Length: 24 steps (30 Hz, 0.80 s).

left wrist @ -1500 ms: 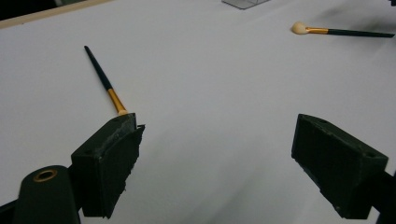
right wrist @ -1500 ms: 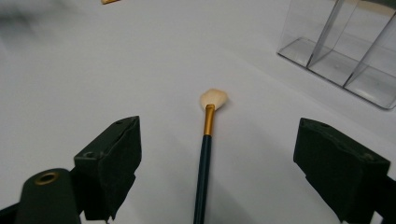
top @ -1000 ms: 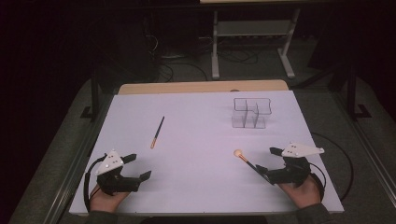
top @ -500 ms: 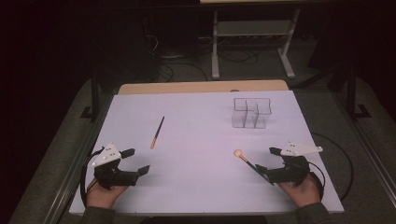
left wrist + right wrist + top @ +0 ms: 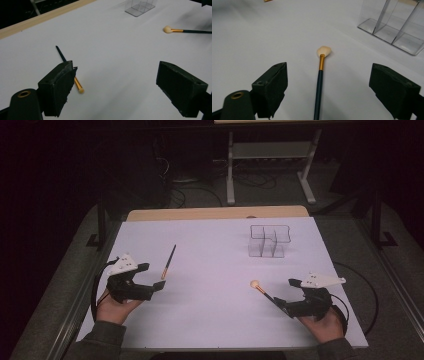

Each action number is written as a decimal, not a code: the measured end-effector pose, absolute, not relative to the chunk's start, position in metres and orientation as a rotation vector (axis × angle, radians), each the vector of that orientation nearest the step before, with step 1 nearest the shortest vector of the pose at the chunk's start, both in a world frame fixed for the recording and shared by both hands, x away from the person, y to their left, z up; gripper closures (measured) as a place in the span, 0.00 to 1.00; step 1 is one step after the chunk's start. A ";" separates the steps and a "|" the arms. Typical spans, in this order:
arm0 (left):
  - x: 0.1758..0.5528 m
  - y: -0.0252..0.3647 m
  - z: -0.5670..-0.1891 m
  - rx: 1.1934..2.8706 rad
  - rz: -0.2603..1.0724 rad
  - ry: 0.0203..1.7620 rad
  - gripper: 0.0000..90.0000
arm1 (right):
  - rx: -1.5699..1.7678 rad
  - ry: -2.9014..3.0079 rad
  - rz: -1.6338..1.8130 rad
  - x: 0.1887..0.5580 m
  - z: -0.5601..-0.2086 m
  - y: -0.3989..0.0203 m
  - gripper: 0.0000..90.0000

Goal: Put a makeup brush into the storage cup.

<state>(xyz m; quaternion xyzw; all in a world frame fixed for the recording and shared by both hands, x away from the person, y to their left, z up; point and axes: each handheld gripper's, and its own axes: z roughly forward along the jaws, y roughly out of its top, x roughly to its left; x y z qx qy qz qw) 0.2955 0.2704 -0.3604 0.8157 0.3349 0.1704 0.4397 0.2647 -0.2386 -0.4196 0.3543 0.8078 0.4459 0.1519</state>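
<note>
Two brushes lie on the white table (image 5: 215, 245), and a gripper is near each of them. The left gripper (image 5: 157, 287) is close to the left edge of the table, held by the person's left hand (image 5: 114, 306). Its jaws are wide apart and hold nothing. The thin brush (image 5: 168, 262) lies just in front of it, with the dark handle pointing toward the far edge and the gold ferrule and pale tip toward the near edge. In the left gripper view this thin brush (image 5: 65, 65) passes behind the left jaw, so I cannot tell if the jaw touches it.

The right gripper (image 5: 335, 93) is near the right corner of the near edge, and its jaws are also wide apart, with nothing clamped. The round brush (image 5: 320, 82) lies on the table in the gap between these jaws, apart from both; its cream head points away from the gripper. In the high view the round brush (image 5: 260, 289) reaches toward the middle of the table.

A clear organizer (image 5: 267, 241) with several compartments stands upright nearer the far right corner, well apart from both brushes.
</note>
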 end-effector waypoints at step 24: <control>0.365 0.259 -0.355 2.147 0.356 0.980 0.23 | 1.009 2.346 1.268 0.267 -0.419 -0.237 0.16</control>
